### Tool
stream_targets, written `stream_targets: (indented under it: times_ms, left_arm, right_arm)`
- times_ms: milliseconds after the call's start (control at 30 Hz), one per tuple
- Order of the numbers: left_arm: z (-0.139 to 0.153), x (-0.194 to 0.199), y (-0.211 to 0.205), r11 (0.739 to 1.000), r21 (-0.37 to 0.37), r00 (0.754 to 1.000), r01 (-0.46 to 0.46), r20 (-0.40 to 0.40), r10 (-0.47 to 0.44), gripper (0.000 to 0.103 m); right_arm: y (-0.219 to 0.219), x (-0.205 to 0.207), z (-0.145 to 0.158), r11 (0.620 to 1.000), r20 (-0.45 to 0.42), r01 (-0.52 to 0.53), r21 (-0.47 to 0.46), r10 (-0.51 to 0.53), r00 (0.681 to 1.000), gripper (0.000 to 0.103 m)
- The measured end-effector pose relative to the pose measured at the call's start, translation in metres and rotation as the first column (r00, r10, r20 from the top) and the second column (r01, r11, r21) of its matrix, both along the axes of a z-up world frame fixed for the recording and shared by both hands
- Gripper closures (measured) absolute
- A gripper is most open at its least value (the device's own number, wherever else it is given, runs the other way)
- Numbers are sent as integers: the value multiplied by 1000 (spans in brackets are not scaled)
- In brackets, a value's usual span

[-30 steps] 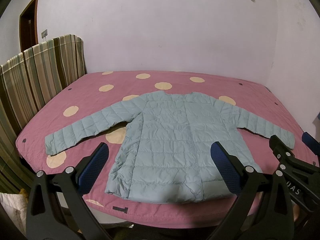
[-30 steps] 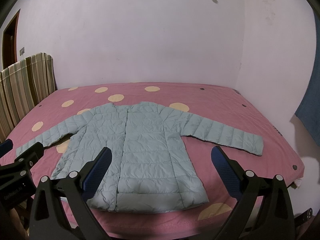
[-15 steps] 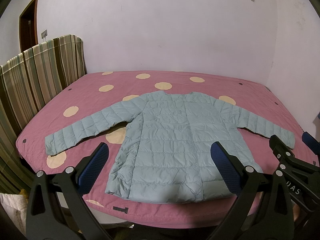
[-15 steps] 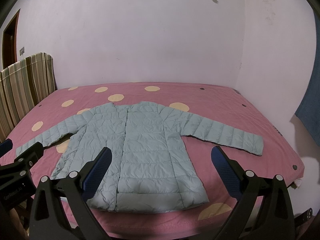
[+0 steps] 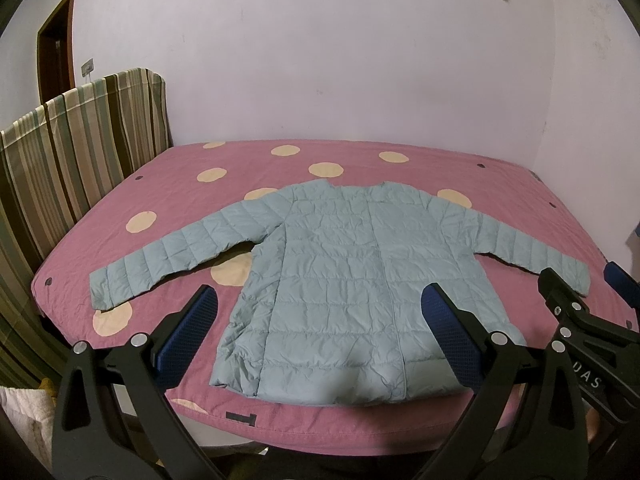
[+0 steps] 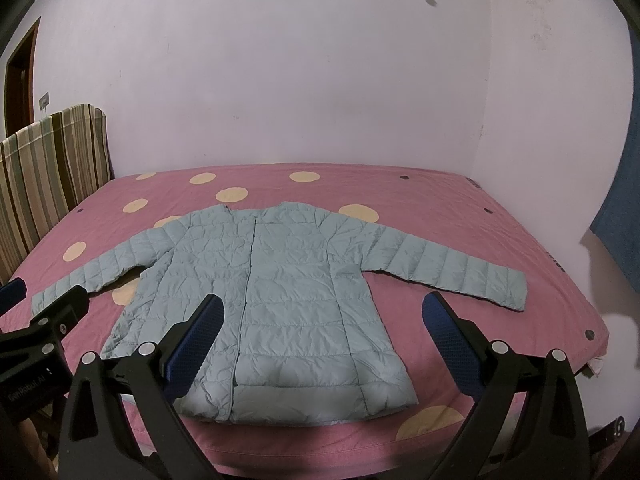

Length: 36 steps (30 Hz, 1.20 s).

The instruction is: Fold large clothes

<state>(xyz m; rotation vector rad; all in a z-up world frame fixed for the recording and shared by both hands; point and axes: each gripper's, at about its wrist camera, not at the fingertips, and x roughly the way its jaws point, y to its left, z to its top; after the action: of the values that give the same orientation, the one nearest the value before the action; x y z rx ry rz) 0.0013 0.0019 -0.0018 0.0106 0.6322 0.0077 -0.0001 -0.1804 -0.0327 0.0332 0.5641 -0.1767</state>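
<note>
Both tongs, left tongs (image 5: 316,344) and right tongs (image 6: 322,344), hang spread and empty at the frame bottom before the jacket (image 5: 352,292) lying flat mid-frame on the bed (image 5: 360,164); folding seems unstarted, so next likely pinch a sleeve (image 6: 452,270).

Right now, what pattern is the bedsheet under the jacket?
Pink with pale yellow polka dots; bedsheet shows best in the left wrist view.

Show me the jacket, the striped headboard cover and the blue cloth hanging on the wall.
jacket (image 5: 340,288): left wrist view, chest panel.
striped headboard cover (image 5: 80,152): left wrist view, front face.
blue cloth (image 6: 618,216): right wrist view, lower part.
</note>
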Motion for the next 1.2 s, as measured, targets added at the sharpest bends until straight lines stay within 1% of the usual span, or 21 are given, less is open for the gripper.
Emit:
stream_targets:
  times_ms: [367,567,1200]
  left_arm:
    - [0,0,0,1000,0,1000,1,-3,-1,2]
    - [-8,-2,2,1000,-1,1000,1,-3,-1,2]
    - [-9,-2,2,1000,0,1000,1,-6,-1,2]
  right_arm:
    - [0,0,0,1000,-1,0,1,0,1000,4]
    - [2,0,0,1000,-1,0,0,0,1000,4]
    - [1,1,-2,1000,-2,0,1,0,1000,4]
